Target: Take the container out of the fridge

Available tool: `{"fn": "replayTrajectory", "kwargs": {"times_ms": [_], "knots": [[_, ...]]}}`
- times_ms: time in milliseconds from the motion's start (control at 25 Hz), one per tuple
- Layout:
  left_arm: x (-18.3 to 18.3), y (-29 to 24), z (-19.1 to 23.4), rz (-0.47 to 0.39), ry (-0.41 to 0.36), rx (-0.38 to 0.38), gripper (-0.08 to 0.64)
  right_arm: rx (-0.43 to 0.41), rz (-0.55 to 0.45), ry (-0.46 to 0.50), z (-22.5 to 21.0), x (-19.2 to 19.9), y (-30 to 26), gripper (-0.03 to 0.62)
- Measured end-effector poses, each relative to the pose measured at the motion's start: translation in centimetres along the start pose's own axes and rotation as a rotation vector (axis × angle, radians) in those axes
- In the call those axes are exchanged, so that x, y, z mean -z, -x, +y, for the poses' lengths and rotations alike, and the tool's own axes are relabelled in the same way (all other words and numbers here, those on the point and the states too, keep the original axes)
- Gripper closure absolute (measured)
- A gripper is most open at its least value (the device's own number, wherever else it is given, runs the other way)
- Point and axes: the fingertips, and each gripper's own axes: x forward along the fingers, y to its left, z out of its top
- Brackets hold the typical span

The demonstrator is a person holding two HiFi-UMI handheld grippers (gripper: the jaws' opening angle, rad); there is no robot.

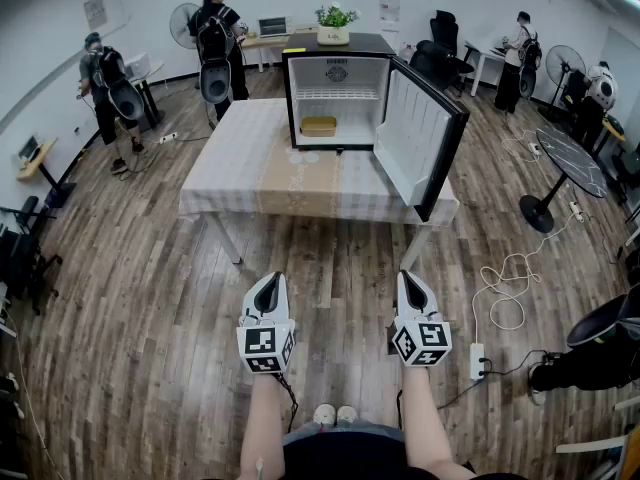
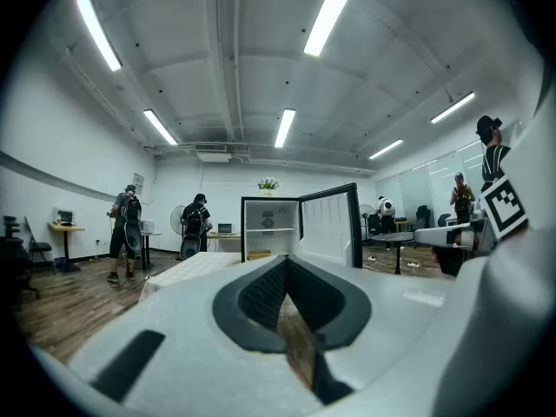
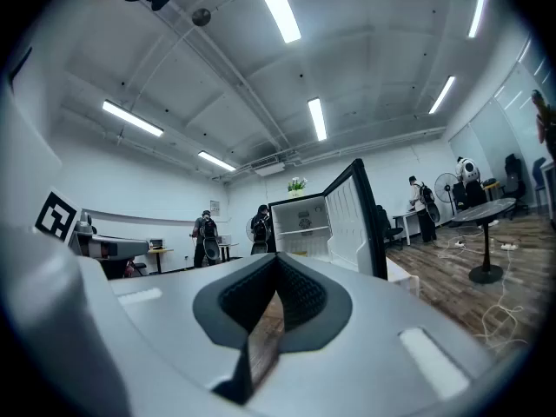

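A black mini fridge [image 1: 337, 88] stands on the table [image 1: 250, 173] ahead, its door [image 1: 425, 143] swung wide open to the right. On its floor, at the left, lies a flat tan container [image 1: 319, 126], also seen in the left gripper view [image 2: 259, 254]. Both grippers hang low near my feet, well short of the table. My left gripper [image 1: 270, 281] is shut with nothing in it, its jaws meeting at the tip [image 2: 287, 259]. My right gripper [image 1: 410, 278] is likewise shut and empty [image 3: 276, 257].
A potted plant [image 1: 334, 23] sits on top of the fridge. A power strip [image 1: 478, 360] and white cables lie on the wooden floor at my right. A round black table [image 1: 572, 163], fans, desks and several people stand around the room.
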Motion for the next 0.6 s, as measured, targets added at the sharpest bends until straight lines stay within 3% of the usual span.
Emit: {"fn": "replayTrajectory", "kwargs": {"times_ms": [600], "knots": [[0.15, -0.04, 0.38, 0.007, 0.005, -0.002, 0.554, 0.002, -0.005, -0.013, 0.2, -0.29, -0.39, 0.584]]}}
